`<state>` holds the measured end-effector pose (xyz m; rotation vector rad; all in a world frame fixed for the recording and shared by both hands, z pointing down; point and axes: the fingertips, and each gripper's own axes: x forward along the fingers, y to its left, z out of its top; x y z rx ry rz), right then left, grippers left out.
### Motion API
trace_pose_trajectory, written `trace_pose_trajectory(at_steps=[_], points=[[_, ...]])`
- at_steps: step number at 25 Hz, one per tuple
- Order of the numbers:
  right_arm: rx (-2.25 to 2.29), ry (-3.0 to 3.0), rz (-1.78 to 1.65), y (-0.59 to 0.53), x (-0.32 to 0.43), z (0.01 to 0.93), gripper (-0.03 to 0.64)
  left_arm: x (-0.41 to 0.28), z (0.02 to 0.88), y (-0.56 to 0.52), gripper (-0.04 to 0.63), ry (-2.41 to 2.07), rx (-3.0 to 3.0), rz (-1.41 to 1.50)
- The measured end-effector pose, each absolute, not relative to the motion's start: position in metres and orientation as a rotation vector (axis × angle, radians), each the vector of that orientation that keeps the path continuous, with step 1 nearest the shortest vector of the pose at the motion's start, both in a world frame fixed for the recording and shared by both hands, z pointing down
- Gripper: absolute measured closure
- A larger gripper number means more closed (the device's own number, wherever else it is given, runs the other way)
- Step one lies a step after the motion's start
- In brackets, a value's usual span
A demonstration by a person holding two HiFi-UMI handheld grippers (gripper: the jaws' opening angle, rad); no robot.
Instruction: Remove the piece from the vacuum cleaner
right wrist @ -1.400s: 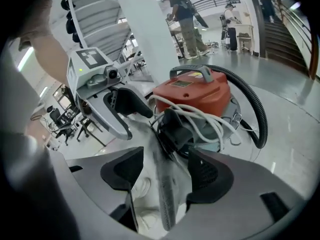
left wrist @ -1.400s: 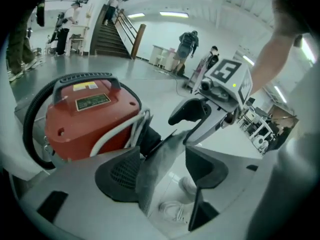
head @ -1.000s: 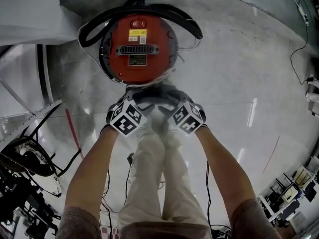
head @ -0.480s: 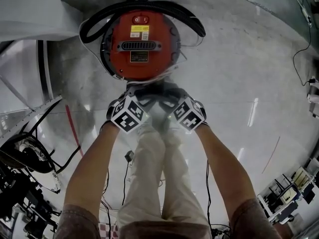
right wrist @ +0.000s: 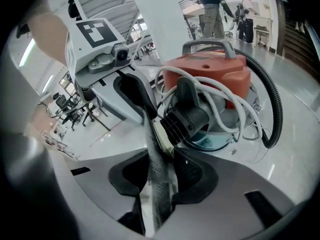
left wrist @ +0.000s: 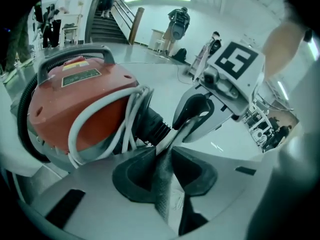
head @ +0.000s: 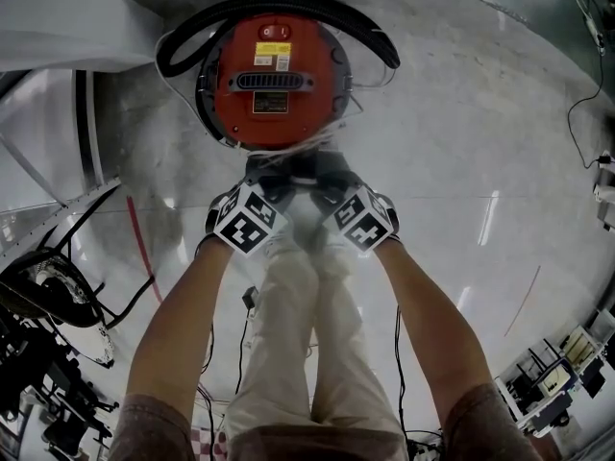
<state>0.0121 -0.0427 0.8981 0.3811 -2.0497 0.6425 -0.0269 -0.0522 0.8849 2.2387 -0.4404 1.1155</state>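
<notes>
A red round vacuum cleaner point(head: 274, 75) stands on the floor, with a black hose point(head: 370, 38) looped behind it and white cord wound around it. At its near side a black ribbed connector point(left wrist: 152, 126) point(right wrist: 187, 121) ends in a thin pale flat piece point(left wrist: 176, 133) point(right wrist: 161, 134). My left gripper point(head: 277, 173) point(left wrist: 164, 151) and right gripper point(head: 322, 173) point(right wrist: 161, 151) meet there from opposite sides. Both pairs of jaws are closing, and the pale piece sits pinched between the pads of each. In the head view the gripper bodies hide the connector.
The person's legs point(head: 298, 334) stand straight below the grippers. Cables and equipment point(head: 48, 305) lie at the lower left, more gear point(head: 557, 373) at the lower right. A white structure point(head: 58, 17) borders the vacuum's left. People stand far off in both gripper views.
Both grippers have edged forward to the vacuum's near side and drawn closer together. The vacuum cleaner itself has stayed where it was.
</notes>
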Motion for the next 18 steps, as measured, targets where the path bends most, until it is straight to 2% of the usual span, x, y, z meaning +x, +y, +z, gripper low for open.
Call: trace_pose_trajectory(at_steps=[13,18], points=[[0.465,-2.057,0.727,-0.039,0.01,0.896,0.52,-0.035,0.883,-0.037,0.514,-0.531,2.153,1.058],[0.479,-2.052,0.738,-0.038,0.008,0.894,0.52,-0.036,0.882,-0.036,0.517,-0.503,2.168,1.138]])
